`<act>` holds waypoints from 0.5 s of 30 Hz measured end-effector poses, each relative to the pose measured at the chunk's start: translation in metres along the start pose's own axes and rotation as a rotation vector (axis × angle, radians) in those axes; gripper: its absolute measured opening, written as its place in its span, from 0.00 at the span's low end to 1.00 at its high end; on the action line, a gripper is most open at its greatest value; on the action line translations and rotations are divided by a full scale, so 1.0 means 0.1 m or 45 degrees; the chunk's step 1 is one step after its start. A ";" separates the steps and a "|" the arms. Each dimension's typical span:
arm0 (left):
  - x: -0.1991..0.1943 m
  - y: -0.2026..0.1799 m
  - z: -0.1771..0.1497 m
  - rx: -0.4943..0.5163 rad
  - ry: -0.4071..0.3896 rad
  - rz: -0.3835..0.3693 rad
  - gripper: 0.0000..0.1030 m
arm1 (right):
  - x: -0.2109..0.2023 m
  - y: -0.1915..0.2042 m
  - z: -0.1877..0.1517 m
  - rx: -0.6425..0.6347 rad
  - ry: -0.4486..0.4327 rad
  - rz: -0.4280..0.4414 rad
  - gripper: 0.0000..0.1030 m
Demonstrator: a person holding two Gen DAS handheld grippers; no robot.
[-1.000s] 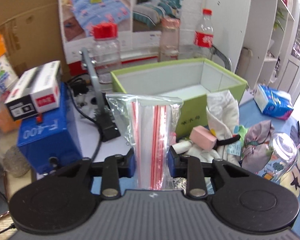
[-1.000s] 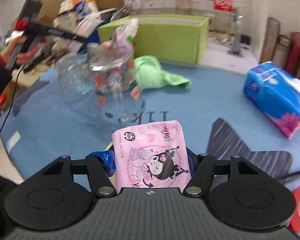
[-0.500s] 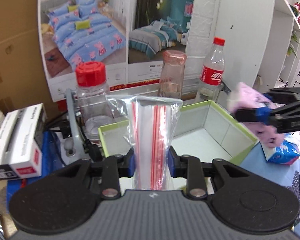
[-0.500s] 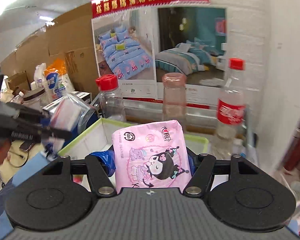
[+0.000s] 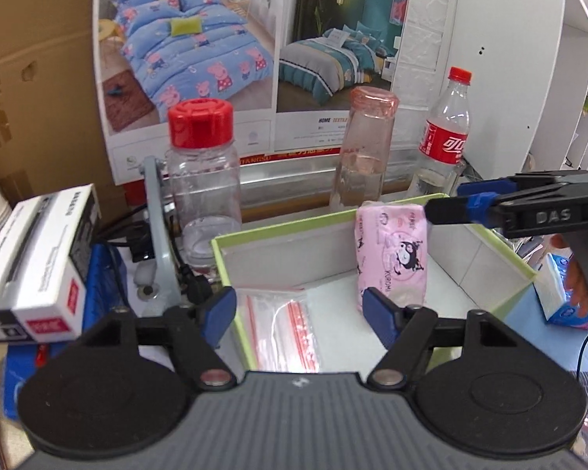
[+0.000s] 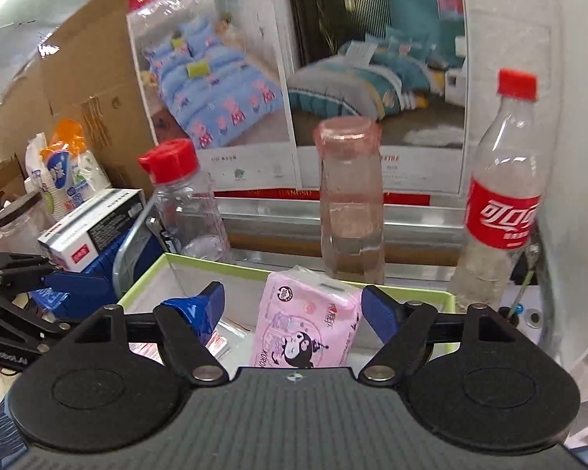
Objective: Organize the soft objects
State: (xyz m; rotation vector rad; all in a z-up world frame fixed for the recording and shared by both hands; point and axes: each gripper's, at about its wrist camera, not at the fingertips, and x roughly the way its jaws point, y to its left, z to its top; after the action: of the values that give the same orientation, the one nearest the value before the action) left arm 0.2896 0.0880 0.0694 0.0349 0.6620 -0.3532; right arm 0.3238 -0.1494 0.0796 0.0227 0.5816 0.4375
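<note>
While both grippers hang over the green box [image 5: 501,262], neither one holds anything: the left gripper [image 5: 300,315] has its blue-padded fingers spread wide, and between them, down on the white floor of the box, lies the clear plastic bag [image 5: 284,333] with its red zip stripes, flat and apart from both pads. The right gripper [image 6: 292,311] is likewise spread open, and the pink tissue pack [image 6: 307,331] with the cartoon print stands between its fingers without touching either one. In the left wrist view the same pink tissue pack [image 5: 392,252] stands upright inside the box, near the far wall and to the right of the plastic bag, with the tip of the right gripper [image 5: 454,205] just beside its top right corner. From the right wrist view, the green box [image 6: 145,282] shows its near left rim, and the plastic bag [image 6: 219,340] peeks out behind the left finger. Behind the box stand three bottles in a row: a clear jar with a red lid [image 5: 202,180], a pinkish bottle [image 5: 366,152], and a cola bottle [image 5: 445,133] with a red label. To the left, a white and black carton [image 5: 35,266] rests on a blue case [image 5: 106,274]. At the right edge, a blue tissue packet [image 5: 564,297] lies outside the box.
</note>
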 end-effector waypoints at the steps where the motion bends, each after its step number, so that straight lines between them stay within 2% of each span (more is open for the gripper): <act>1: -0.07 0.00 -0.05 -0.003 -0.008 -0.007 0.71 | -0.07 0.02 -0.04 -0.001 -0.004 0.006 0.63; 5: -0.32 -0.04 -0.27 -0.022 -0.020 -0.008 0.72 | -0.42 0.09 -0.28 0.007 -0.001 0.017 0.64; 9: -0.55 -0.08 -0.56 -0.036 -0.021 0.041 0.74 | -0.69 0.11 -0.61 0.077 0.003 0.032 0.65; 13: -0.69 -0.11 -0.82 -0.065 0.028 0.071 0.76 | -0.81 0.14 -0.90 0.126 0.039 0.048 0.65; 15: -0.73 -0.13 -0.92 -0.072 0.046 0.088 0.84 | -0.82 0.20 -0.97 0.116 0.067 0.057 0.65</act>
State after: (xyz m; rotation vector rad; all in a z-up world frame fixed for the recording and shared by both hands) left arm 0.1773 0.1117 0.0420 0.0101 0.7049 -0.2679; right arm 0.2025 -0.1748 0.0441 0.1120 0.6531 0.4562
